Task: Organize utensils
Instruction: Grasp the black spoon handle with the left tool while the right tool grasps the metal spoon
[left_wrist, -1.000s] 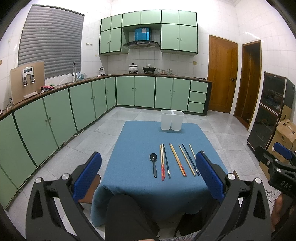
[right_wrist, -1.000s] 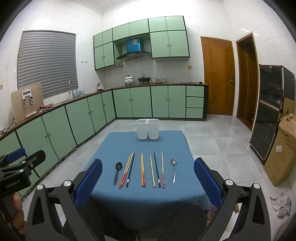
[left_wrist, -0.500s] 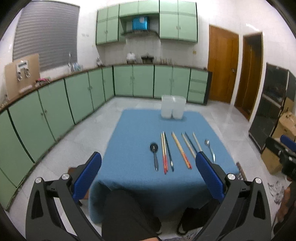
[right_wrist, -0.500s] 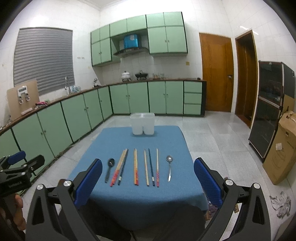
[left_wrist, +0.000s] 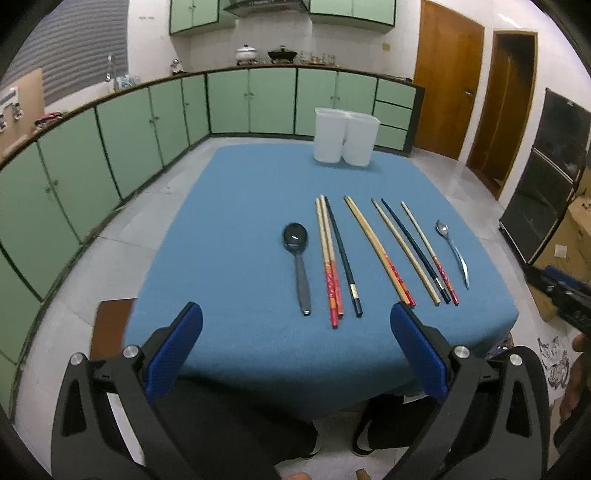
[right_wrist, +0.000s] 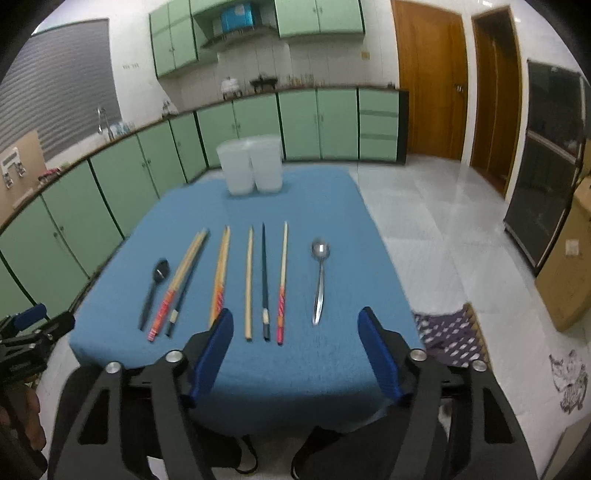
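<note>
Left wrist view: left gripper (left_wrist: 295, 325) at bottom of frame, jaws wide apart, nothing between them, hanging over the near edge of the table (left_wrist: 229, 236) with its blue cloth. Utensils lie in a row at frame centre: black spoon (left_wrist: 298, 258) leftmost, then chopsticks (left_wrist: 376, 251) in several pairs and singles, wooden with red ends plus dark ones, then metal spoon (left_wrist: 453, 251) at the right end. Two white containers (left_wrist: 346, 136) stand side by side, touching, at the far table edge, upper centre. Right gripper (left_wrist: 565, 291) partly visible at the right edge, too cut off there to read.

Right wrist view, slightly blurred: right gripper (right_wrist: 295, 332) at bottom centre, jaws closing, roughly half open, empty; the handle ends of three chopsticks (right_wrist: 264, 280) show in the gap, not touched. Metal spoon (right_wrist: 319, 277) just right of them, black spoon (right_wrist: 153, 288) at left. White containers (right_wrist: 253, 166) upper centre. Left gripper (right_wrist: 29, 332) at the left edge, with a hand (right_wrist: 27, 417) below it.
</note>
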